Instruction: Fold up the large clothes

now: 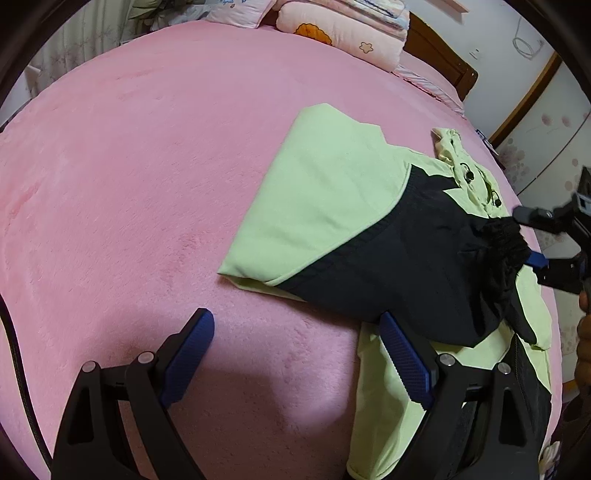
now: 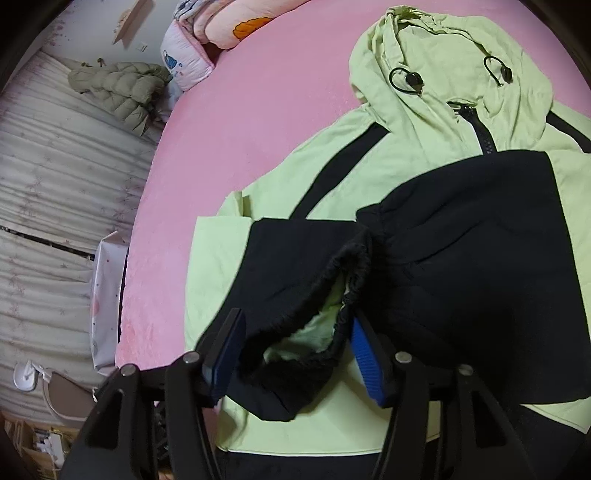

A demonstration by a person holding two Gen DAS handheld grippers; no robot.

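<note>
Left gripper point(image 1: 295, 354): jaws wide apart, holding nothing, low over the pink bed point(image 1: 147, 184); its right pad touches or lies just over the near hem of the jacket point(image 1: 332, 192), the left pad over bare blanket.

Right gripper point(image 2: 295, 354): jaws spread, with the black elastic cuff point(image 2: 332, 295) of a sleeve lying between the pads; cannot tell whether they pinch it.

Jacket lies flat toward the right side of the bed, light green with black panels. Both sleeves are folded in across the chest, the black ends meeting near the middle. Hood point(image 2: 443, 62) points to the far end, drawcords and zipper top showing.

Far edge of bed: pillows and folded quilts point(image 1: 351, 33) by the headboard.
</note>
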